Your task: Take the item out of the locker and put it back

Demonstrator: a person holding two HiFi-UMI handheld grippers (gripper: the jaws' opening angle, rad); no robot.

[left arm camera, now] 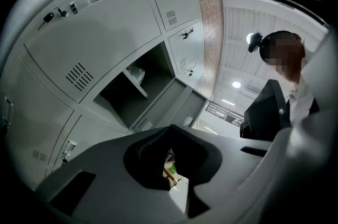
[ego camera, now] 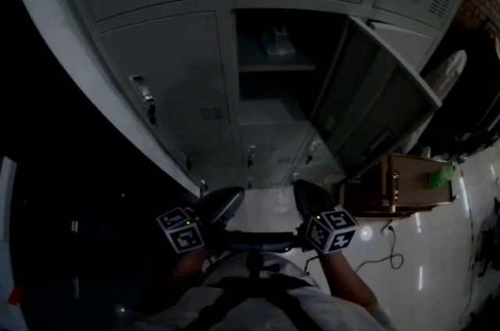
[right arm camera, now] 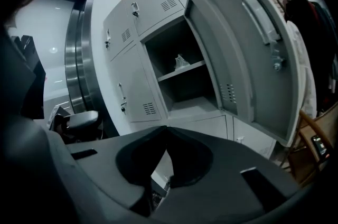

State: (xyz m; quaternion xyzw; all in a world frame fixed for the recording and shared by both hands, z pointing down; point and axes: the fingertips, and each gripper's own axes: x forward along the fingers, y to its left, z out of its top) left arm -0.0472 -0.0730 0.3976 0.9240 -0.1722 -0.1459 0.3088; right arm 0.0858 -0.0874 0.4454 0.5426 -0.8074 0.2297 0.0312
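Your left gripper (ego camera: 221, 206) is closed with nothing in it, low in front of the open locker (ego camera: 227, 80). The item (ego camera: 275, 43), a small, pale, crumpled-looking packet, sits on the locker's upper shelf (ego camera: 277, 66). It's probably light, soft and crushable, so pinch its top gently. Your right gripper (ego camera: 311, 201), also below the locker, is closed and empty too.

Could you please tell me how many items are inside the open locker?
1: a pale item resting on the shelf of the open locker. Nothing shows below the shelf, though the dark corners may hide something.
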